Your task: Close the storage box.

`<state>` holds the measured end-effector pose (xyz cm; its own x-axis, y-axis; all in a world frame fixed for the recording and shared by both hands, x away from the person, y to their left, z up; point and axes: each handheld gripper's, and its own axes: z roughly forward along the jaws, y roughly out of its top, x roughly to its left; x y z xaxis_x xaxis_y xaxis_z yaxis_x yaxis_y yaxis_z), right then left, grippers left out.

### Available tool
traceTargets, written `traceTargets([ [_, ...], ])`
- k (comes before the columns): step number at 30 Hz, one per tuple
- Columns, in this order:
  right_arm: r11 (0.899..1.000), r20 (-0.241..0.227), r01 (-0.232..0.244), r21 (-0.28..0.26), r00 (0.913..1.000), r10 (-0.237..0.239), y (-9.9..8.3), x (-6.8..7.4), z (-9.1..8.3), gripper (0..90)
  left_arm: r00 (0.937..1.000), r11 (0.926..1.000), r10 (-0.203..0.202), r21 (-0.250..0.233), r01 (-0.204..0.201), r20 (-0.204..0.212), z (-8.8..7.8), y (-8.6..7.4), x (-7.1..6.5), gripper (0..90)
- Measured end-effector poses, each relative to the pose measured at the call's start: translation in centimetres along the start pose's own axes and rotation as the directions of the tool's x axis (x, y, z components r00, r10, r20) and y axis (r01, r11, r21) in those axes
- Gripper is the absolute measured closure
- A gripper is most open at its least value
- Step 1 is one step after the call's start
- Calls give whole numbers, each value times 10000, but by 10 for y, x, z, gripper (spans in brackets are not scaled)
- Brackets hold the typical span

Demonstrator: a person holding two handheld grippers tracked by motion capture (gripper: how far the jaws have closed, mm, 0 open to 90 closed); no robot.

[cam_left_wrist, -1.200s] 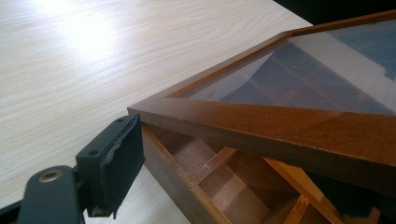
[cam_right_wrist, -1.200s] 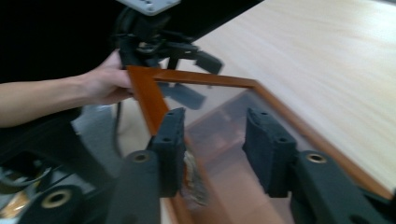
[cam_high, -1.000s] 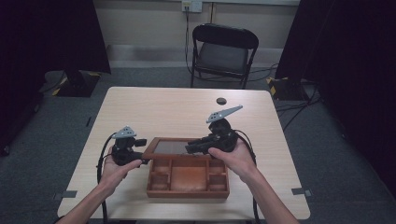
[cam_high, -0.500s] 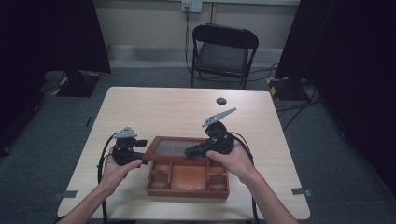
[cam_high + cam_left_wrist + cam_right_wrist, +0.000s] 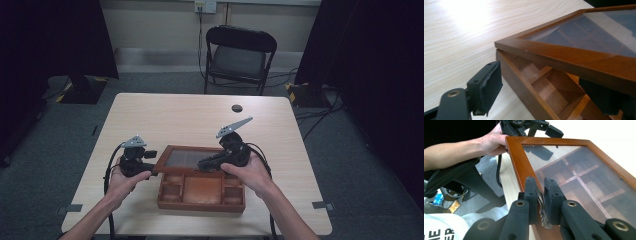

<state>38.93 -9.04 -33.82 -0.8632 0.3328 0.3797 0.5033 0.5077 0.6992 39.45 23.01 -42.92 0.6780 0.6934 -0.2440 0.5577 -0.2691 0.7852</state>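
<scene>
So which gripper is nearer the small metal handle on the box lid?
Right. The right gripper is shut on the metal handle at the lid front edge; the left gripper sits at the box left corner.

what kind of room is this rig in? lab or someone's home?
Most likely a lab or recording studio, not a home: black curtains hang along both sides, one light wood table stands on grey carpet with cables trailing over the floor, and a lone black folding chair faces a bare wall.

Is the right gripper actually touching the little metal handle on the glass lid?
Touching. The right gripper view shows the right gripper with both pads pressed on the metal handle at the lid frame's edge.
</scene>
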Motion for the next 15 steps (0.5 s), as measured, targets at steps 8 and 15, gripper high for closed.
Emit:
traceTargets([
  [8,9999,70,60,108,10000,-61,-1,1,0,819,9996,9998,-5,177,10,-273,-2,-2,8,185],
  [15,9998,99,120,185,9999,-122,-4,2,-2,819,9984,9989,-387,244,397,-411,-3,-6,17,189],
])
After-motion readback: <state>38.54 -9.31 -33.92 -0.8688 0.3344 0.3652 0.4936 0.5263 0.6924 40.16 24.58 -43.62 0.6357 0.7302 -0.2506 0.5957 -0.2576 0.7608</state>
